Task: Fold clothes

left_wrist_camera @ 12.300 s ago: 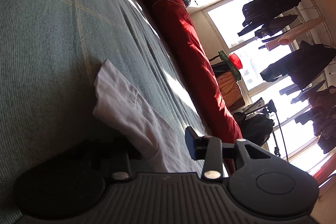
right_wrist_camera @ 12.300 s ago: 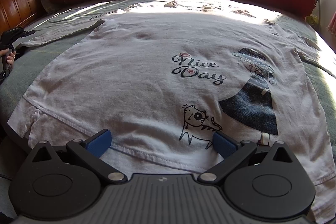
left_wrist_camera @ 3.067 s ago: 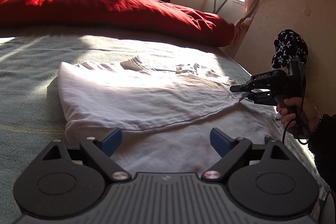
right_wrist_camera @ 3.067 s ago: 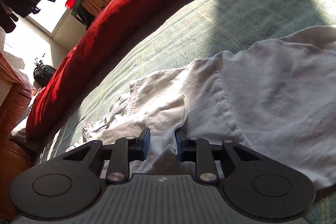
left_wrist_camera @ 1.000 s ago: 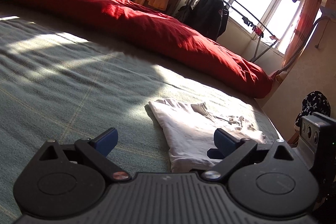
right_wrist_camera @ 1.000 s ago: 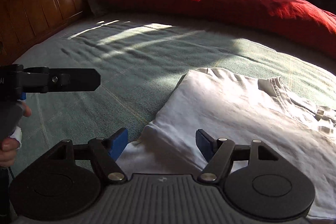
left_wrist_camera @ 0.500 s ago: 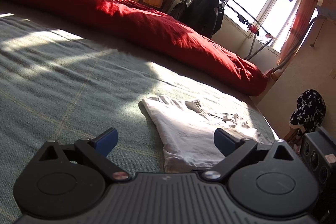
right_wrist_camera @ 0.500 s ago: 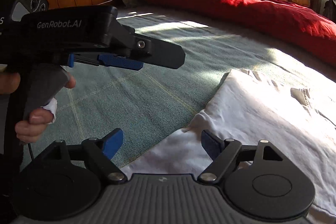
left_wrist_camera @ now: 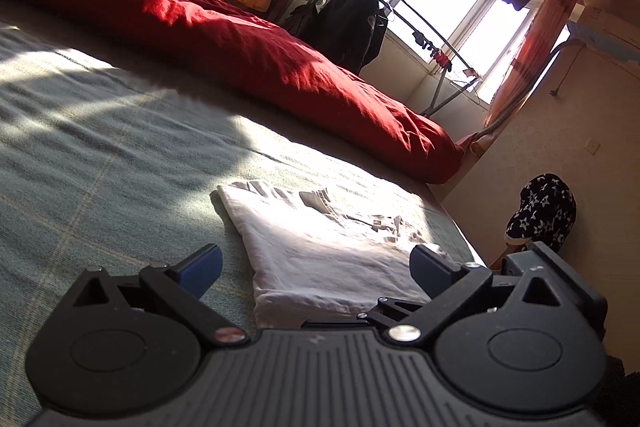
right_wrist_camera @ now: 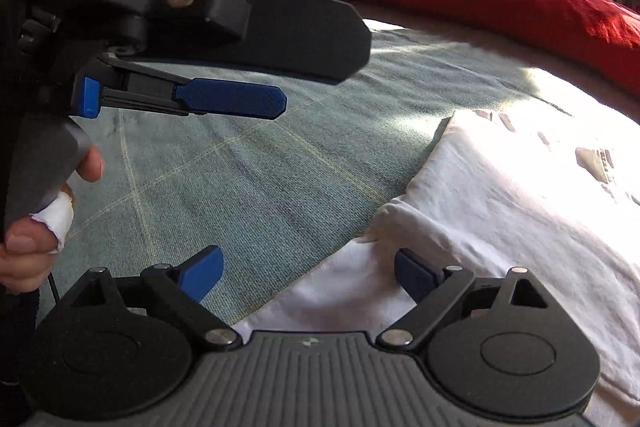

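Since half a second ago both of my grippers have drawn back toward the near edge of the bed, and the left one now crowds the right wrist view much more closely. Twelve seconds back the white T-shirt point(left_wrist_camera: 320, 247) lay spread flat with its print up; now it lies as a compact folded rectangle on the green bedspread point(left_wrist_camera: 100, 155), near the foot corner, with the neckline on top and the layers stacked at the near edge.

My left gripper point(left_wrist_camera: 314, 265) hangs released, jaws wide apart, just above the near edge of the shirt and holding nothing. My right gripper point(right_wrist_camera: 308, 275) is likewise spread wide and empty, its right finger over the shirt's lower layer and its left finger over bare bedspread. The person's hand point(right_wrist_camera: 36, 227) grips the left handle at the edge of that view.

I judge the fold is done, or nearly so. One flaw I can see: in the right wrist view the near left corner is rumpled, and a lower layer pokes out beyond the upper one. If I tidy it, I would pinch only that protruding layer and tuck it under without dragging the stack. Light cotton slides easily on this weave, so any pull should be short and low.

Beyond lie the red duvet point(left_wrist_camera: 240, 39) and the clothes rack point(left_wrist_camera: 420, 27).
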Tool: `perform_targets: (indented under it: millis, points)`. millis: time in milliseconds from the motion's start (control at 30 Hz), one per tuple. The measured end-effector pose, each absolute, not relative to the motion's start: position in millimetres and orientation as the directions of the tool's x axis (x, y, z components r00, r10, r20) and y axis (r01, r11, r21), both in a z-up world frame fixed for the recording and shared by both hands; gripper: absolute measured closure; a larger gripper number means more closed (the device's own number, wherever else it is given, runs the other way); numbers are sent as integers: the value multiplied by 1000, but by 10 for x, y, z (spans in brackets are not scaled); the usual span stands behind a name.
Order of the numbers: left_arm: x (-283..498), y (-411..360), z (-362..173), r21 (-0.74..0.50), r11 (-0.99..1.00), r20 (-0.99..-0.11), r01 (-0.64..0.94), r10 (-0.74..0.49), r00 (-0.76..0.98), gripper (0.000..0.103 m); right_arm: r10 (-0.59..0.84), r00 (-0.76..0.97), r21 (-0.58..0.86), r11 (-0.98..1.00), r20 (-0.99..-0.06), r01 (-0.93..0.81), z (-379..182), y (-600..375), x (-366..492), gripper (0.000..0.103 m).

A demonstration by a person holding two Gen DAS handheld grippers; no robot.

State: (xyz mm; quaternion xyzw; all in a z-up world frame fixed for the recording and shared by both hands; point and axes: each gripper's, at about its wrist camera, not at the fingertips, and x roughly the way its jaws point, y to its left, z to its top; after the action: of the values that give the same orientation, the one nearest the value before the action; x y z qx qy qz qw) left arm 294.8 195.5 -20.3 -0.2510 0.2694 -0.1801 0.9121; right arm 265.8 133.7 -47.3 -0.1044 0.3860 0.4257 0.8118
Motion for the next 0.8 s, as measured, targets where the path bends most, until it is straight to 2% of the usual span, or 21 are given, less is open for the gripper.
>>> perform_targets:
  millis: [233,367,500,567,667,800]
  points:
    - [2916,1398,-151,-518,793,-428,321,-565,705,3,523,489,106,751,-697,-652,11,274,1937,8]
    - [2877,896,-208,-456,803,-500,383,-587,637,3,436,603,104,858,-668,-504,191,-378,1496,5]
    - [2883,451,-349,-406,818,-590,407,-575,567,3,364,656,146,920,-662,-364,87,-929,1202,3]
    - [2888,395,-430,-396,831,-627,389,-555,547,3,316,653,166,945,-688,-282,-90,-1105,1182,3]
    - [2877,372,-527,-380,851,-671,361,-523,525,3,271,655,150,960,-706,-236,-287,-1235,1148,3]
    - [2848,363,-644,-366,872,-718,325,-487,497,1,281,641,170,958,-714,-230,-495,-1358,1055,3]
